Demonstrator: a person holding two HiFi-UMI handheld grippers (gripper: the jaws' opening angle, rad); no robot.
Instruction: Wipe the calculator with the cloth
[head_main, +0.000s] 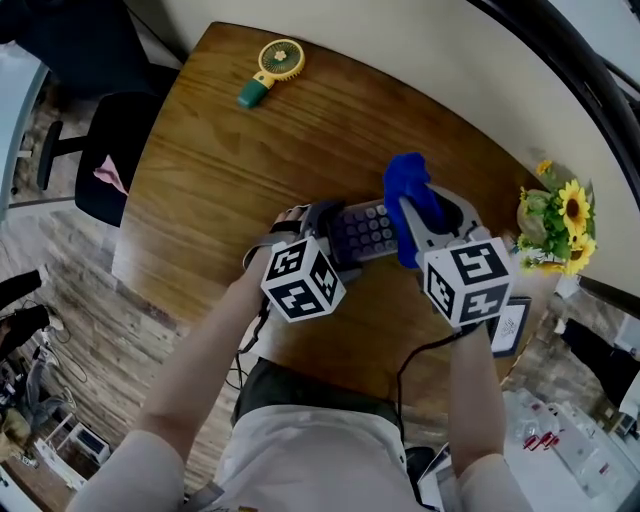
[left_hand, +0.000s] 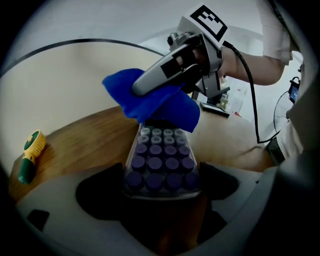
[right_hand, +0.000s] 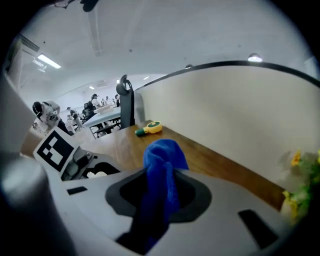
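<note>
Closest to the lens in the left gripper view are the left gripper's (left_hand: 162, 189) own jaws, and they're clamped on the near end of the calculator (left_hand: 161, 159), one jaw on each long side. The calculator points away from that gripper, with rows of round purple keys running up toward its far end. That far end is covered by the blue cloth (left_hand: 152, 102), which is pressed down on it, so the display isn't visible. None of the views settles whether the calculator rests on the table or is held just above it.

The right gripper (right_hand: 161, 197) has its jaws closed on the cloth. Its own view shows the cloth bunched into a blue tuft poking up between them, but it doesn't show the calculator at all. It does pick up a bright room with people at desks far behind.

The head view gives the layout. Both grippers meet over the near-right part of the wooden table (head_main: 210, 160), with the marker cubes facing up. A yellow and green handheld fan (head_main: 270, 70) lies well apart at the far edge, and sunflowers (head_main: 562, 222) sit off to the right. A dark office chair (head_main: 105, 150) stands beside the table's left edge.
</note>
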